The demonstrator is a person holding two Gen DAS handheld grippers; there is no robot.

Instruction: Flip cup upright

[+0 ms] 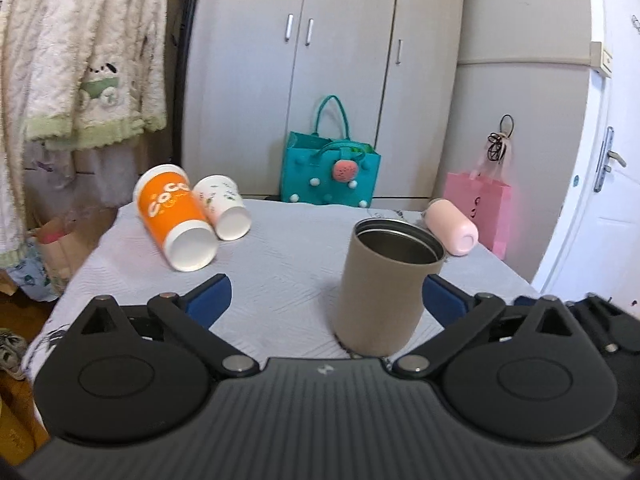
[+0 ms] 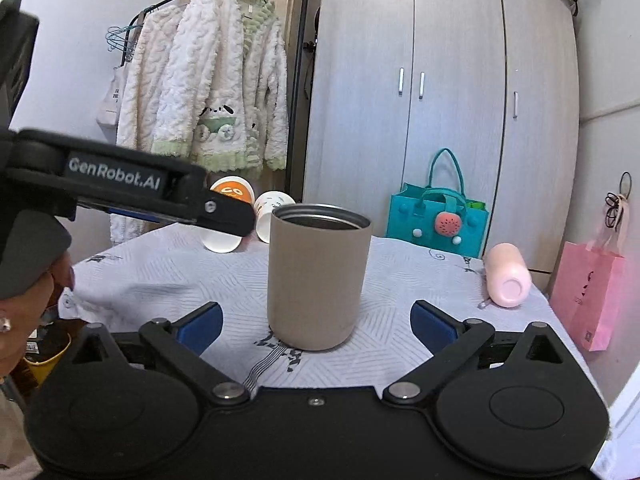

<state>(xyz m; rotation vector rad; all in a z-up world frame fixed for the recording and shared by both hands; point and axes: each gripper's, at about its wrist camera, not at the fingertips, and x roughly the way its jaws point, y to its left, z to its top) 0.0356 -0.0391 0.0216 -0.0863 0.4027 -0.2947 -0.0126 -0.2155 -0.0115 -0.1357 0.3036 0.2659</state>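
A tan metal cup (image 1: 384, 284) stands upright on the table, mouth up; it also shows in the right wrist view (image 2: 316, 276). My left gripper (image 1: 326, 300) is open, its blue pads wide apart, the cup standing between them nearer the right pad, untouched. My right gripper (image 2: 316, 322) is open too, with the cup centred just beyond its pads. An orange cup (image 1: 174, 220) and a white patterned cup (image 1: 224, 210) lie on their sides at the far left. A pink cup (image 1: 452, 226) lies on its side at the far right.
The table wears a grey-white patterned cloth (image 1: 280, 252). A teal bag (image 1: 330, 170) and a pink bag (image 1: 480, 204) stand behind it by the wardrobe. Robes hang on a rack at the left (image 2: 208, 80). The left gripper's body (image 2: 120, 184) crosses the right wrist view.
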